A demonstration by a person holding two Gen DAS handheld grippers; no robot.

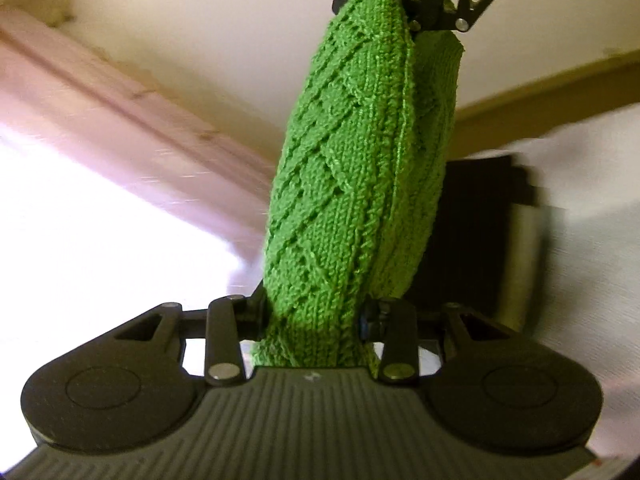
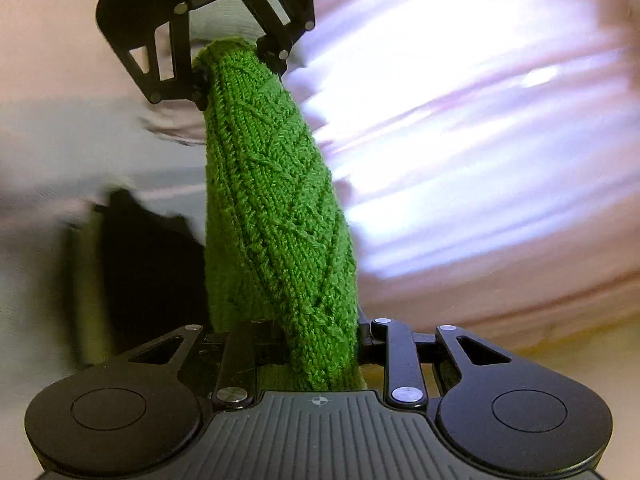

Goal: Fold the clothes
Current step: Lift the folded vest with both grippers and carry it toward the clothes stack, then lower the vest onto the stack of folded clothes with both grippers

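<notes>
Left wrist view: the left gripper (image 1: 316, 320) clamps the green cable-knit garment (image 1: 360, 168), narrowly parted; the fabric spans far to the right gripper (image 1: 404, 8). A dark blurred object (image 1: 480, 232) sits behind, at right.

Right wrist view: the right gripper (image 2: 320, 344) pinches the same knit (image 2: 276, 208), the left gripper (image 2: 236, 68) gripping its far end. Background motion-blurred.

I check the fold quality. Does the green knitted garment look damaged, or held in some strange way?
No damage shows. The green knitted garment is bunched into a thick roll, stretched between the left tool and the right tool, each clamped on one end.
</notes>
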